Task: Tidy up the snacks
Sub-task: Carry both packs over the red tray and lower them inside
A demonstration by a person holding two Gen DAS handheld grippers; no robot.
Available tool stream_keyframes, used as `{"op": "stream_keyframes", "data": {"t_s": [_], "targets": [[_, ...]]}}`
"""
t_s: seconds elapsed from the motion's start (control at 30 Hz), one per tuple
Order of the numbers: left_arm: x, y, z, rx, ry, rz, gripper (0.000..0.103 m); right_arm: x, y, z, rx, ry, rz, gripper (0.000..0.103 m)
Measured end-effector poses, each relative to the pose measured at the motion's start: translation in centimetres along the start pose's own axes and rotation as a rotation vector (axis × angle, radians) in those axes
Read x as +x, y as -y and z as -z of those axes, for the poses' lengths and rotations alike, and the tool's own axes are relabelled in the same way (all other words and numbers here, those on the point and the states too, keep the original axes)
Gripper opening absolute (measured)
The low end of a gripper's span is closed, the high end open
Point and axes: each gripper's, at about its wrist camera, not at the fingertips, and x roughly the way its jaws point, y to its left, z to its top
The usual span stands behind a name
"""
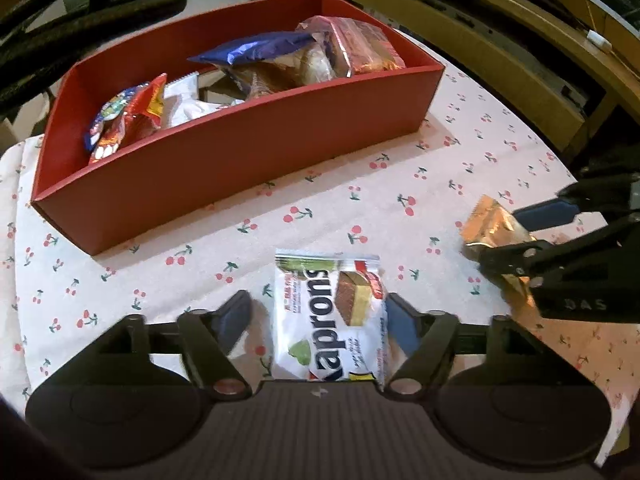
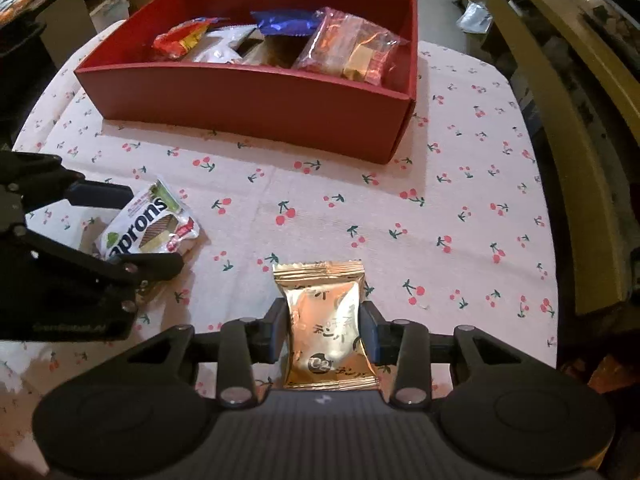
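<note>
A red box holds several snack packets on the cherry-print tablecloth. A white "Kaprons" wafer packet lies between the fingers of my left gripper. The left jaws are open, with a gap on the left side and the right pad near the packet's edge. My right gripper is shut on a gold foil packet, with both pads pressed against its sides. The left gripper shows at the left of the right wrist view.
The cherry-print tablecloth covers the table, with open cloth between the grippers and the box. Wooden furniture stands along the right edge. Dark chair parts sit behind the box at the far left.
</note>
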Motion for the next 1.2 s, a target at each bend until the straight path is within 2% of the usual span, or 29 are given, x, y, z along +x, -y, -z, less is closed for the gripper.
{"op": "stream_keyframes", "data": {"t_s": [0.07,0.17,0.2,0.27,0.3,0.37,0.6,0.73,0.9,1.2], "targets": [[0.5,0.0,0.0,0.0,-0.005,-0.006,0.09,0.8,0.1,0.1,0.019,-0.026,0.015,0.056],[0.8,0.4,0.3,0.036,0.009,-0.042,0.091,0.7,0.1,0.1,0.035,-0.016,0.015,0.058],[0.7,0.5,0.4,0.038,0.01,-0.043,0.089,0.7,0.1,0.3,0.045,-0.017,0.016,0.058],[0.4,0.5,0.3,0.035,0.013,-0.035,0.077,0.5,0.0,0.4,0.044,-0.016,0.021,0.056],[0.2,0.5,0.3,0.034,0.016,-0.029,0.066,0.4,-0.1,0.6,0.043,-0.02,0.029,0.056],[-0.2,0.5,0.1,0.018,0.012,-0.001,0.065,0.0,-0.2,0.9,0.052,-0.014,0.051,0.056],[-2.5,0.9,-0.1,0.03,0.077,-0.02,0.065,-4.2,-0.1,0.2,0.129,0.118,0.055,0.056],[-4.4,0.5,-1.1,0.014,0.151,-0.038,0.065,-5.9,-0.7,-1.7,0.143,0.191,0.052,0.056],[-5.9,-0.6,-3.2,-0.019,0.225,-0.063,0.065,-6.3,-1.7,-4.9,0.143,0.236,0.04,0.056],[-5.7,-4.1,-8.6,-0.097,0.302,-0.135,0.065,-5.6,-1.3,-10.6,0.215,0.303,0.022,0.056]]}}
